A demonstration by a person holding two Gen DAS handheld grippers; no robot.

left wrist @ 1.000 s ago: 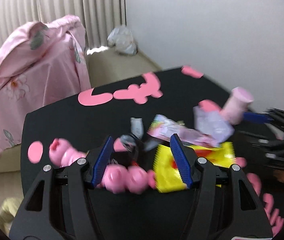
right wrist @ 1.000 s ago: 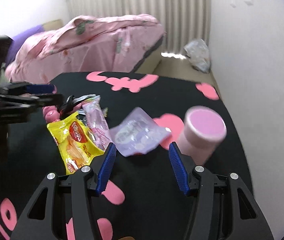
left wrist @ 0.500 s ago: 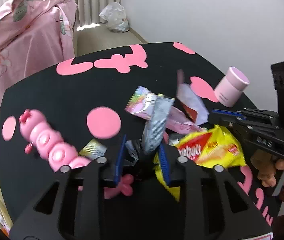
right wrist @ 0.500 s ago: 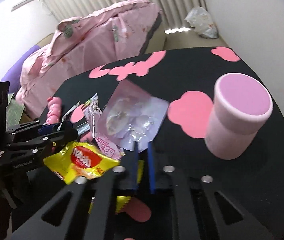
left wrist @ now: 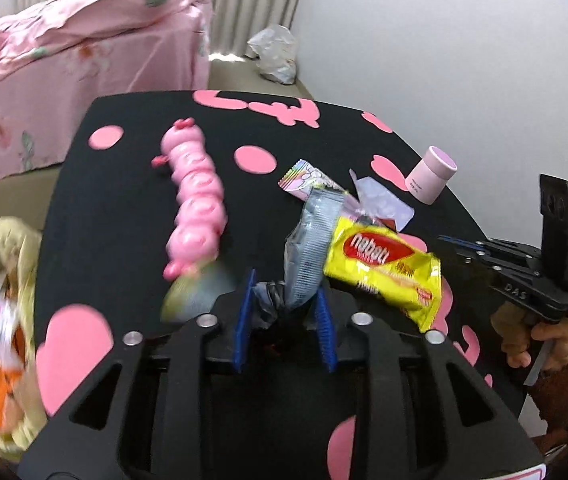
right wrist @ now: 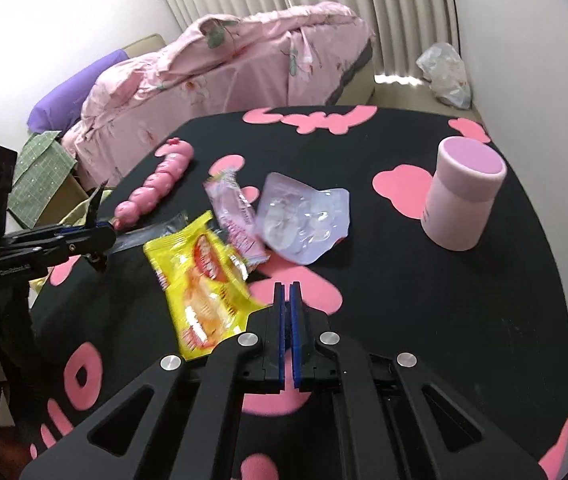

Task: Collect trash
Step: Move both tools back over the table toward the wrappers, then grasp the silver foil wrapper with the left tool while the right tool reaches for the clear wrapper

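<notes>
Swung left across the black table (right wrist: 443, 320) since a second ago, with the pink caterpillar toy (left wrist: 196, 200) now ahead rather than under the fingers, and snapped from wide apart to closed on the right. Left gripper (left wrist: 284, 320): opening, yet pressing on the crumpled end of a grey wrapper (left wrist: 307, 248) that stands up between the pads. Right gripper (right wrist: 285, 300): pads together, with a corner of the yellow wafer packet (right wrist: 204, 280) reaching the fingers, pinched or not impossible to tell; pink wrapper (right wrist: 236, 216) and clear purple pouch (right wrist: 303, 220) flat on the table, near the pink cup (right wrist: 463, 196).
</notes>
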